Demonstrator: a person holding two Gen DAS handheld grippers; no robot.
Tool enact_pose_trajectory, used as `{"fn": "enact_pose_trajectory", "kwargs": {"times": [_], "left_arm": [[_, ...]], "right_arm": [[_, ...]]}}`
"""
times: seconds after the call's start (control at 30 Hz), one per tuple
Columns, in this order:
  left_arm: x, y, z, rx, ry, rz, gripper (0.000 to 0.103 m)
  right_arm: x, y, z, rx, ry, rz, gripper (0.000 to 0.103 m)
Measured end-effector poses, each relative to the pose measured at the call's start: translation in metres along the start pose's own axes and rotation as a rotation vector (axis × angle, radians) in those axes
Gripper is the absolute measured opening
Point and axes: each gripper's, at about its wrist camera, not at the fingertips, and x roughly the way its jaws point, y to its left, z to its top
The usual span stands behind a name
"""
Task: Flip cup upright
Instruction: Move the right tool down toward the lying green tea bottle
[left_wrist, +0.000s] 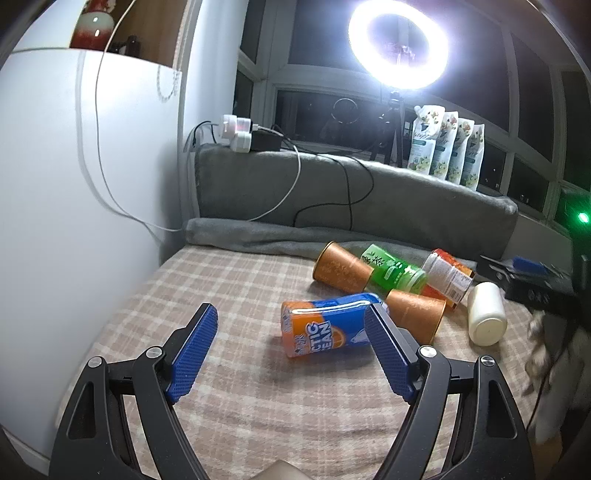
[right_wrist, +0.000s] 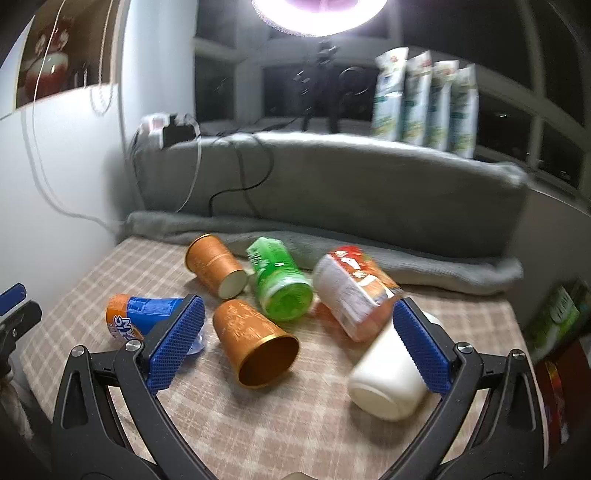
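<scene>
Both my grippers are spread wide and empty: left gripper (left_wrist: 291, 325) faces the blue-orange bottle (left_wrist: 325, 326), right gripper (right_wrist: 299, 325) frames the near copper cup (right_wrist: 255, 341), which lies on its side on the checked tabletop (right_wrist: 258, 424), mouth toward me, just beside the green bottle (right_wrist: 280, 284) and white bottle (right_wrist: 391, 373). Risk I see: crowded pile, so closing in could knock neighbours rolling, or squeeze the thin cup wall so it slips mid-flip.

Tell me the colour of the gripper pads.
Blue, with a fine dotted texture on the pads; clearest in the right wrist view.
</scene>
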Motion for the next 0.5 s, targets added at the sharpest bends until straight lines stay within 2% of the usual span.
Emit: {"fn": "enact_pose_trajectory", "kwargs": {"times": [0.13, 0.4, 0.5], "left_arm": [[0.002, 0.003, -0.003, 0.007, 0.01, 0.006, 0.082], [0.008, 0.014, -0.012, -0.01, 0.054, 0.015, 0.082], [0.012, 0.019, -0.013, -0.021, 0.067, 0.02, 0.082]], "right_arm": [[0.035, 0.007, 0.019, -0.068, 0.099, 0.084, 0.103], [0.112, 0.009, 0.048, -0.157, 0.282, 0.141, 0.103], [0.135, 0.011, 0.053, -0.188, 0.342, 0.146, 0.097]]}}
